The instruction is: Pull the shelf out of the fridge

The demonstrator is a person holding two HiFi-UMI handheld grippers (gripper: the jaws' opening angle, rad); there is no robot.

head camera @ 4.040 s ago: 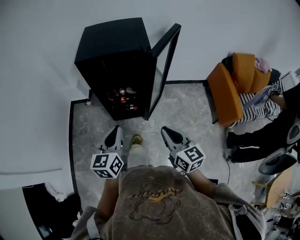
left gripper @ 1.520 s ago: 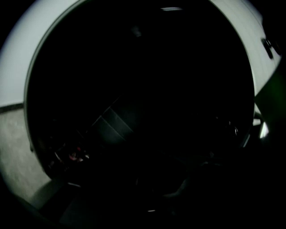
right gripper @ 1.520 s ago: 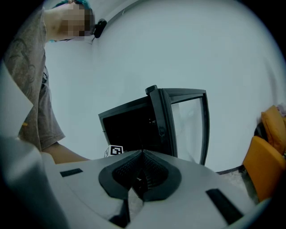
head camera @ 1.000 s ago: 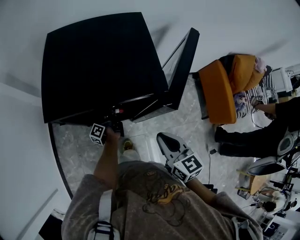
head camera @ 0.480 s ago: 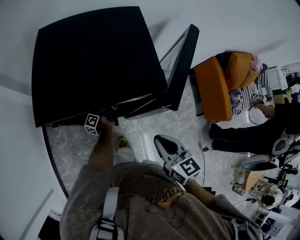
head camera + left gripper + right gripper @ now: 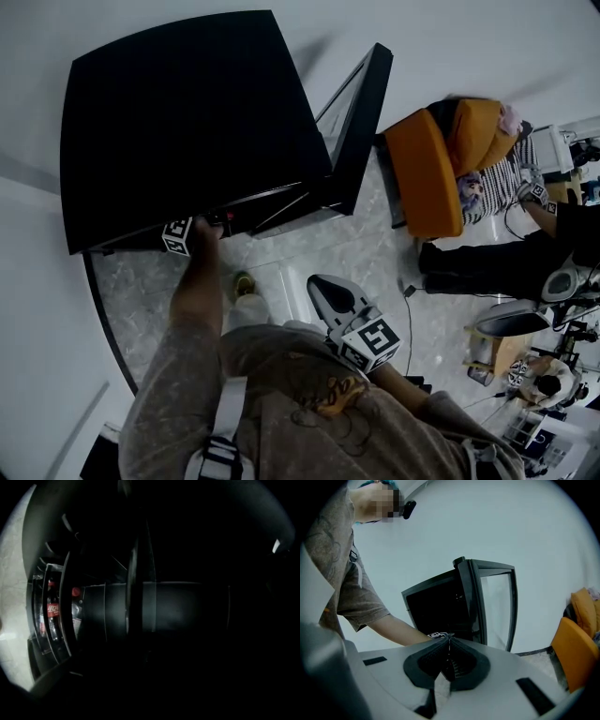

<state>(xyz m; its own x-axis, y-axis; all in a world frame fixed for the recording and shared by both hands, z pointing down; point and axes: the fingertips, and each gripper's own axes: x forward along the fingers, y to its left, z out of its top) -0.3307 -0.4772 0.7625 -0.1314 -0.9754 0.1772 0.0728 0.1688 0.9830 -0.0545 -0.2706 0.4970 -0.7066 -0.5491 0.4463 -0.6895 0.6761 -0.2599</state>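
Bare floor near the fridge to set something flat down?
Widest: marble floor left of the person's foot, bordered by the fridge front and the black floor edging. Narrower strip between the open door and the orange chair. Crowded: lower right, around the second person's legs and the gear beyond.

Grey marbled floor [image 6: 375, 253], edged by a black strip [image 6: 101, 309] — the black fridge [image 6: 187, 122] stands on it at 11 o'clock, an orange chair [image 6: 436, 183] at 2 o'clock. Inside the fridge, red-capped bottles [image 6: 50, 616] stand at 9 o'clock — the rest is too dark.
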